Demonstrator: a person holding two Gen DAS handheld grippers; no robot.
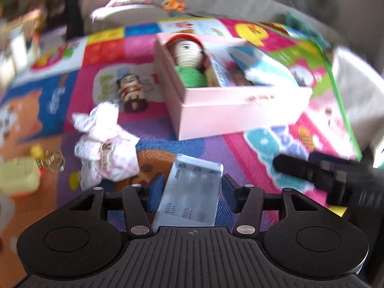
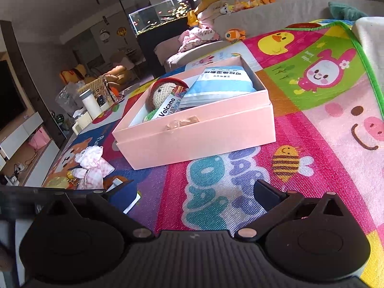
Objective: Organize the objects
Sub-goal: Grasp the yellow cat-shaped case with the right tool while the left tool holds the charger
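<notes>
A pink box (image 1: 230, 110) stands on the colourful play mat and holds a crochet doll (image 1: 189, 60) and a blue-white packet (image 1: 261, 64). It also shows in the right wrist view (image 2: 192, 134), with the doll (image 2: 163, 91), the packet (image 2: 223, 81) and a "Volcano" item (image 2: 168, 108) inside. My left gripper (image 1: 192, 187) has its blue pads on either side of a silver battery case (image 1: 192, 192), near side of the box. My right gripper (image 2: 192, 192) is open and empty over the mat, in front of the box.
On the mat left of the box lie a small figurine (image 1: 130, 93), a pink-white cloth bundle (image 1: 105, 148), a key ring (image 1: 54, 159) and a yellow toy (image 1: 16, 177). A sofa with plush toys (image 2: 235, 33) stands behind. A white cloth (image 1: 357, 91) lies at the right.
</notes>
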